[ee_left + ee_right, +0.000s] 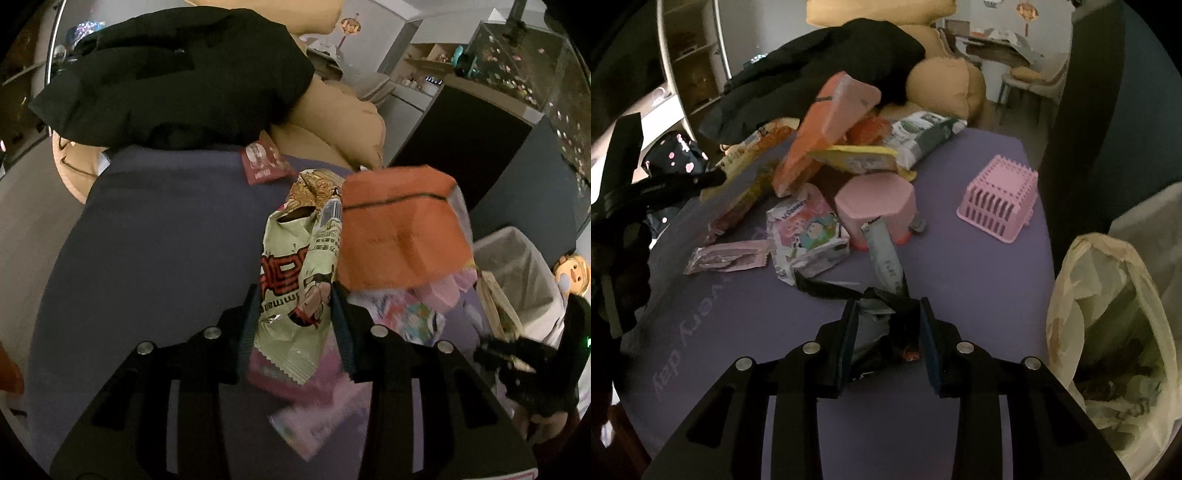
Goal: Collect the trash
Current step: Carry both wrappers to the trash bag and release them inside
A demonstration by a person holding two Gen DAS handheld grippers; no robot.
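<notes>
My left gripper [295, 317] is shut on a pale green snack wrapper [291, 258] that stands up between its pads over the purple table [166, 240]. An orange box [402, 229] sits just right of it. In the right wrist view my right gripper [888, 332] is shut on a crumpled dark wrapper [871, 317], and a grey sachet [884, 254] sticks out forward from the bundle. An open pale trash bag [1067, 280] with rubbish inside stands close on its right. More wrappers [809, 236] lie ahead on the table.
An upturned pink basket [1001, 199] and an upturned pink cup [875, 203] stand on the purple table. A black garment [166, 81] and tan cushions [332, 122] lie at the far edge. A bin with a white liner [517, 266] stands to the table's right.
</notes>
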